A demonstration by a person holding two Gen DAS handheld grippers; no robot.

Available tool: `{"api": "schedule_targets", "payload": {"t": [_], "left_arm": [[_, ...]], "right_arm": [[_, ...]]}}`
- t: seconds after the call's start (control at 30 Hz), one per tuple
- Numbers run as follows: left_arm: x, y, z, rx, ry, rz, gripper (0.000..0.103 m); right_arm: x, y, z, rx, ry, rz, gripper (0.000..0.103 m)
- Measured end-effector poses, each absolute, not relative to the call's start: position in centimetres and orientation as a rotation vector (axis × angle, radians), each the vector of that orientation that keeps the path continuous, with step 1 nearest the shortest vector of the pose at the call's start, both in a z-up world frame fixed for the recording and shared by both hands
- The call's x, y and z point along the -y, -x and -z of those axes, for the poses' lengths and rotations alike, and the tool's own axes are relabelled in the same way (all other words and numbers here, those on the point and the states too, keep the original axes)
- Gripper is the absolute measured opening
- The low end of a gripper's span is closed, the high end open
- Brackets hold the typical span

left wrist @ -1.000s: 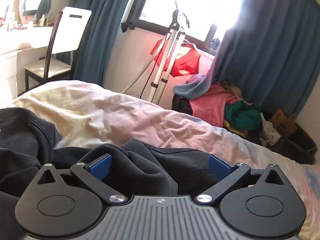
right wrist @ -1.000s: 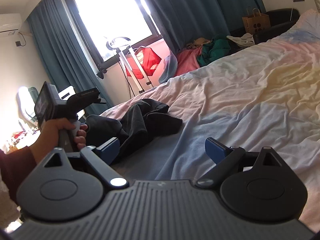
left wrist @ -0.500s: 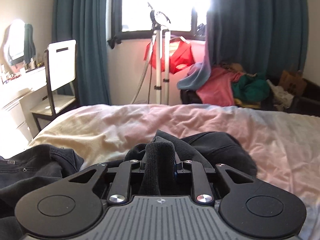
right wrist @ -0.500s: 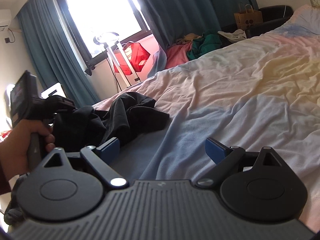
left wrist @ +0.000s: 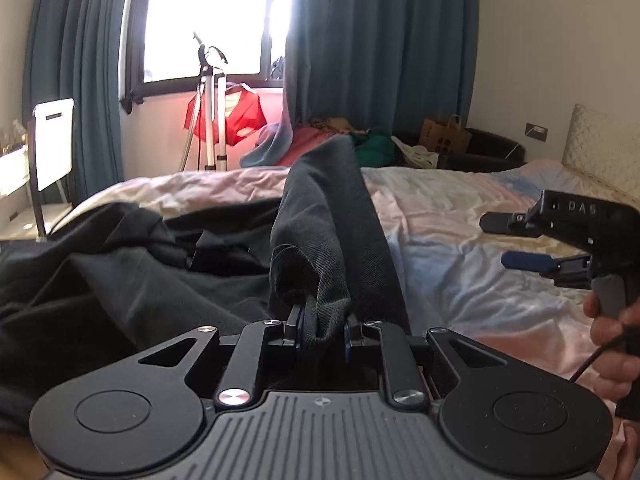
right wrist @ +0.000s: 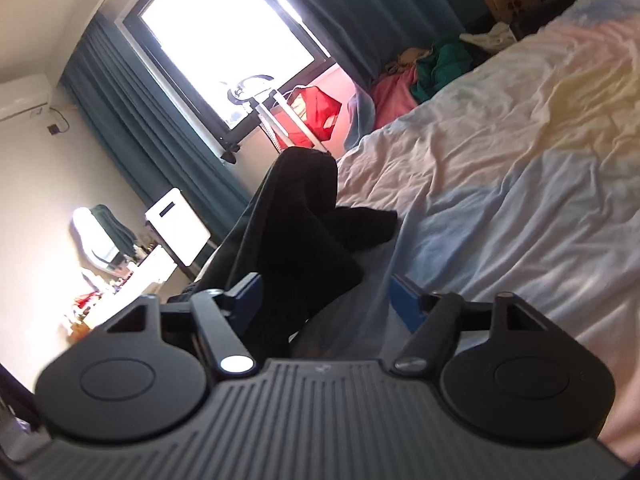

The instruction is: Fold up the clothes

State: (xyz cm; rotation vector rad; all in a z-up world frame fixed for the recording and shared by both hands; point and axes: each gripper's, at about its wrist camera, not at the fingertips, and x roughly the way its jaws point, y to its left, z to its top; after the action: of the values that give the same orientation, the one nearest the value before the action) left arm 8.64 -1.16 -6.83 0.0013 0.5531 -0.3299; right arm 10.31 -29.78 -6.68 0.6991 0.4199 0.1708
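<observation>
The left gripper (left wrist: 322, 334) is clamping a bunched fold of the dark garment (left wrist: 328, 216), with its blue pads pressed close against the cloth on both sides. From the clamp, a long band of the garment is rising up and away in the left wrist view, drawn into a raised ridge above the bed (left wrist: 460, 216). The rest of the garment is lying in loose folds on the left part of the bed, spreading toward the near edge. The right gripper (right wrist: 326, 300) is standing with its jaws wide apart and nothing between the pads; in the right wrist view the dark cloth is lying just ahead of its left finger, and I cannot tell whether it is touching. In the left wrist view, the right gripper (left wrist: 516, 240) is showing at the right edge, hovering over the pale pastel sheet, with a hand (left wrist: 612, 344) gripping its handle. Behind the bed, a white stand (left wrist: 212, 120) is carrying a red garment (left wrist: 232, 120) under the bright window (left wrist: 208, 20), flanked by teal curtains (left wrist: 380, 48). A pile of pink and green clothes (left wrist: 360, 142) is sitting beyond the bed, with a brown paper bag (left wrist: 444, 136) near it. A white chair (left wrist: 52, 144) is standing at the left.
</observation>
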Motion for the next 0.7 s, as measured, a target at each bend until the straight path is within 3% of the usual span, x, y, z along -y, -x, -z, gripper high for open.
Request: {"api": "schedule_targets", "payload": {"t": [0.1,0.13,0.37,0.43,0.53,0.7], "left_arm": [[0.0,-8.8,7.7,-0.610,0.071,0.309,0.018],[-0.1,-9.2,7.8,-0.623,0.073,0.304,0.018],[-2.2,-11.5,8.9,-0.676,0.223,0.273,0.019],[-2.7,-11.8,9.3,-0.680,0.256,0.271,0.019],[-3.4,-12.3,9.8,-0.684,0.247,0.294,0.020],[-4.9,-13.6,10.7,-0.694,0.308,0.344,0.021]], "right_arm": [[30.0,-10.6,7.7,-0.452,-0.824,-0.239,0.048],[29.8,-10.9,7.9,-0.458,-0.847,-0.254,0.047],[27.4,-12.0,8.1,-0.500,-0.760,-0.289,0.048],[26.6,-13.1,7.5,-0.515,-0.721,-0.304,0.053],[25.2,-16.1,6.3,-0.531,-0.658,-0.284,0.062],[22.7,-23.9,5.1,-0.559,-0.599,-0.237,0.062]]}}
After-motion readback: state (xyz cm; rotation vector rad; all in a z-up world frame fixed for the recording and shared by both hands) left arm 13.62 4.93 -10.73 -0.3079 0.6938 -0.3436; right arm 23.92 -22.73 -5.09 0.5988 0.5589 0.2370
